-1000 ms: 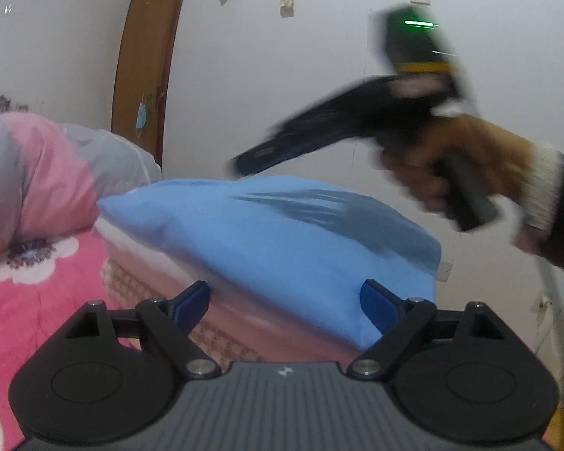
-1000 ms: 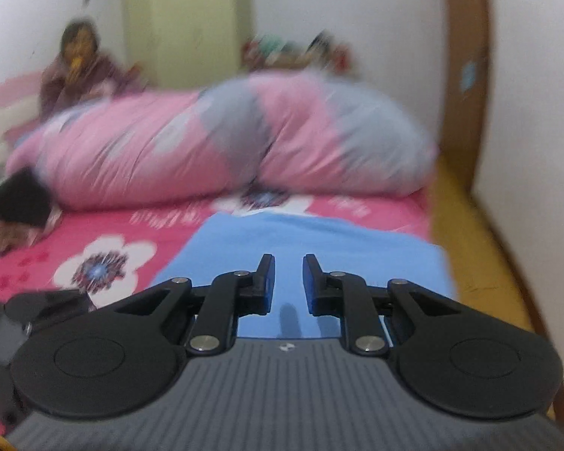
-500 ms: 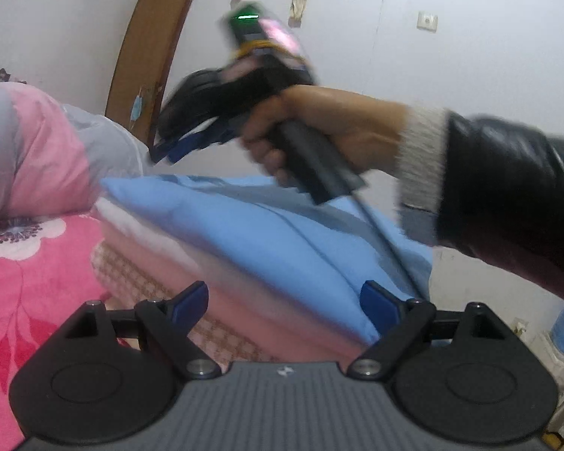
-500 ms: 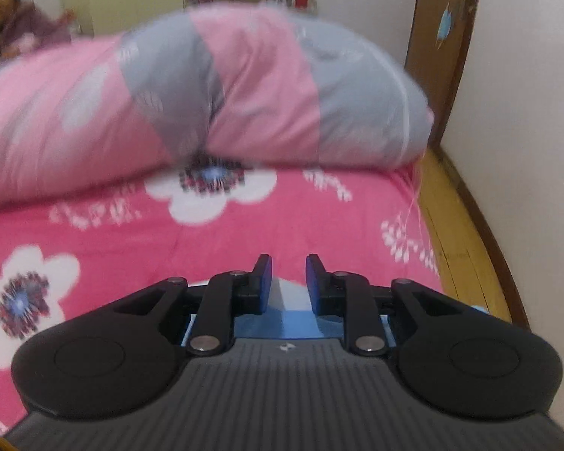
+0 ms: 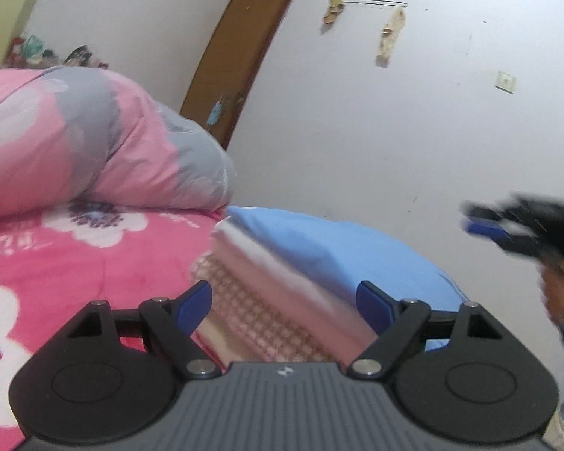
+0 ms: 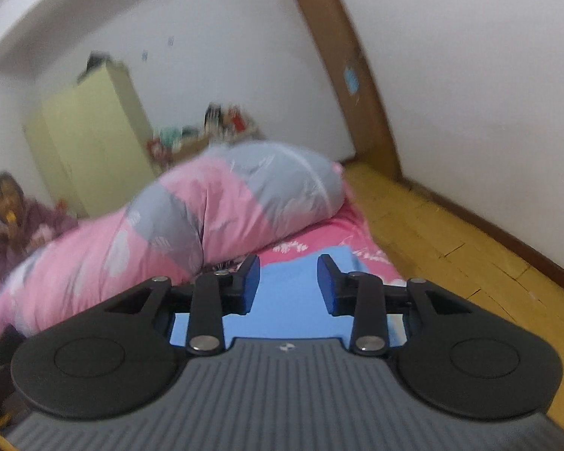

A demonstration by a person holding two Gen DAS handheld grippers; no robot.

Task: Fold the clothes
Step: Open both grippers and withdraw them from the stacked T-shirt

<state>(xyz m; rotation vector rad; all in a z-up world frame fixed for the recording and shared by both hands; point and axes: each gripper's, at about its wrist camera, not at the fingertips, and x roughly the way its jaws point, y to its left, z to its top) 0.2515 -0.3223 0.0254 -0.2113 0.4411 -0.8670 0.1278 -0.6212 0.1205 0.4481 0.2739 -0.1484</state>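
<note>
While opening, right tool (image 6: 288, 285) above blue cloth (image 6: 293, 282)

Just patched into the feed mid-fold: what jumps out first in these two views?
A stack of folded clothes, the blue piece on top, sits at the edge of the pink flowered bed, right ahead of the left tool, whose jaws stand wide and empty. Behind it bulges a rolled pink and grey quilt. The right tool, jaws opening and empty, hovers above the blue piece.
</note>
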